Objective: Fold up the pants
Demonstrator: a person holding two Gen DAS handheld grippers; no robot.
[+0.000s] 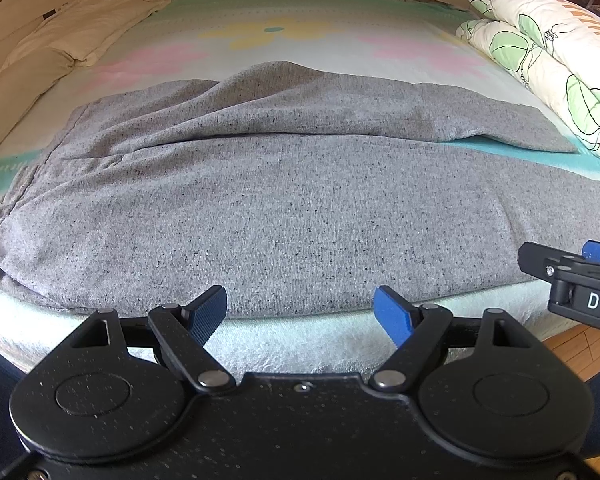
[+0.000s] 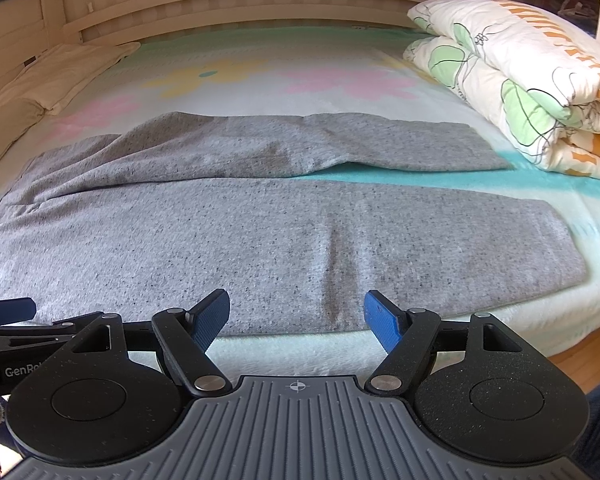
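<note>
Nearest, the left gripper [image 1: 300, 314] and right gripper [image 2: 297, 320] hover at the bed's front edge, fingers spread wide, holding nothing. Just beyond, the grey pants [image 1: 284, 200] lie spread across the bedsheet [image 1: 284, 36], legs pointing right. Farther back sit a cream pillow [image 1: 80, 28] and a folded floral quilt [image 2: 520, 88].

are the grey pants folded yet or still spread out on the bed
Spread out. The grey pants lie full length across the bed, both legs side by side and apart at the hems, no fold made.
</note>
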